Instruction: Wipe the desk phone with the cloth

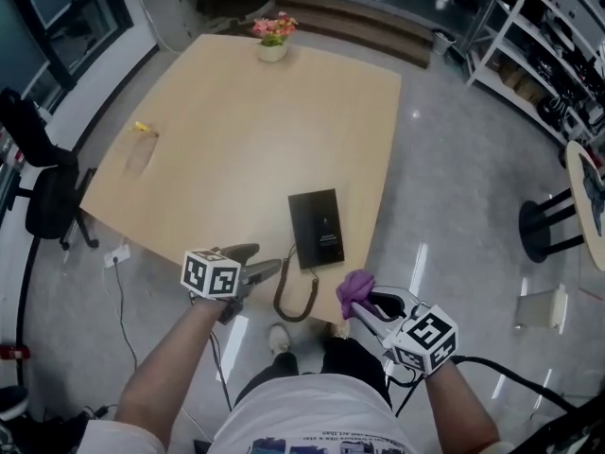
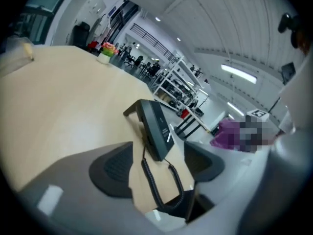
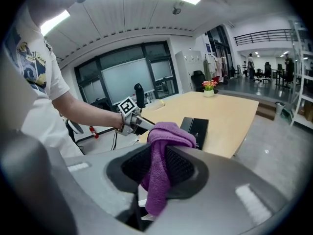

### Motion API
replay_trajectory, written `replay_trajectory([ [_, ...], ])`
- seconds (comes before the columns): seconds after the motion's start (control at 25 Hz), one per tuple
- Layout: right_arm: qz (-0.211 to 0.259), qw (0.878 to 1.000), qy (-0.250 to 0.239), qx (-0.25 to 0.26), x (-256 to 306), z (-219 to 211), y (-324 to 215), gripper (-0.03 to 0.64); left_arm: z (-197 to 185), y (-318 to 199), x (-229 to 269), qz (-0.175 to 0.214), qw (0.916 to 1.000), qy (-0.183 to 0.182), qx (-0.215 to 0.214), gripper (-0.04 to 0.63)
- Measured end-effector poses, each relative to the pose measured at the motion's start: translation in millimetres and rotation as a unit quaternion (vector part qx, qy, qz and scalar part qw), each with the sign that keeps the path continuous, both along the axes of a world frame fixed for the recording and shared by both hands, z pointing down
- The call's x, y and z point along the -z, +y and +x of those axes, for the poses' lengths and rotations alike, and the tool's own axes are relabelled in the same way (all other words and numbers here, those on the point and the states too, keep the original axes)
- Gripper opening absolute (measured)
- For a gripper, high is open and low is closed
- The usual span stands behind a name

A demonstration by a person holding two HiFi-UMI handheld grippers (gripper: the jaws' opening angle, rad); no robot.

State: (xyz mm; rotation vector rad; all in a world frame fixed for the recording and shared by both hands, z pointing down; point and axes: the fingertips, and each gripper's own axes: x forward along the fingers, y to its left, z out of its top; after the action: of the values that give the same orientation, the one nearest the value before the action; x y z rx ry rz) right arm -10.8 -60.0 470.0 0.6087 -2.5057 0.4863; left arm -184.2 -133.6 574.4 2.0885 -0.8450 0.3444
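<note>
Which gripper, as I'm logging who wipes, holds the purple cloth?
The right gripper: its jaws are shut on the purple cloth, which hangs down between them. The left gripper has its jaws apart, gripping nothing.

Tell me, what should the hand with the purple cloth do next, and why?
Probably carry the right gripper forward and left until the cloth rests on the phone. The cloth is clamped in its jaws but sits at the table's near edge, short of the phone; the left gripper stands open by the cord.
</note>
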Motion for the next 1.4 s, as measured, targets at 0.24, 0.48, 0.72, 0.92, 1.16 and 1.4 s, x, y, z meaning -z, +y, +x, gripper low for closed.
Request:
replay_trajectory([
  [0.24, 0.010, 1.000, 0.018, -0.011, 5, 8, 34, 0.089, -1, 78, 28, 0.067, 0.9975, 0.009, 0.023, 0.137],
  [0.48, 0.042, 0.999, 0.005, 0.023, 16, 22, 71, 0.090, 32, 165, 57, 0.098, 0.9942, -0.026, 0.035, 0.003],
  [0.72, 0.071, 0.993, -0.004, 0.097, 13, 50, 137, 0.089, 109, 242, 88, 0.125, 0.9905, -0.031, 0.048, 0.003],
  [0.92, 0.076, 0.986, -0.026, 0.143, 18, 71, 195, 0.089, 159, 297, 108, 0.136, 0.9863, 0.001, 0.093, 0.003],
  [1.16, 0.084, 0.985, -0.037, 0.146, 22, 102, 247, 0.090, 179, 362, 120, 0.137, 0.9855, -0.042, 0.090, 0.003],
  [1.4, 0.102, 0.985, -0.034, 0.135, 33, 117, 286, 0.089, 198, 398, 133, 0.155, 0.9846, -0.035, 0.073, 0.003],
])
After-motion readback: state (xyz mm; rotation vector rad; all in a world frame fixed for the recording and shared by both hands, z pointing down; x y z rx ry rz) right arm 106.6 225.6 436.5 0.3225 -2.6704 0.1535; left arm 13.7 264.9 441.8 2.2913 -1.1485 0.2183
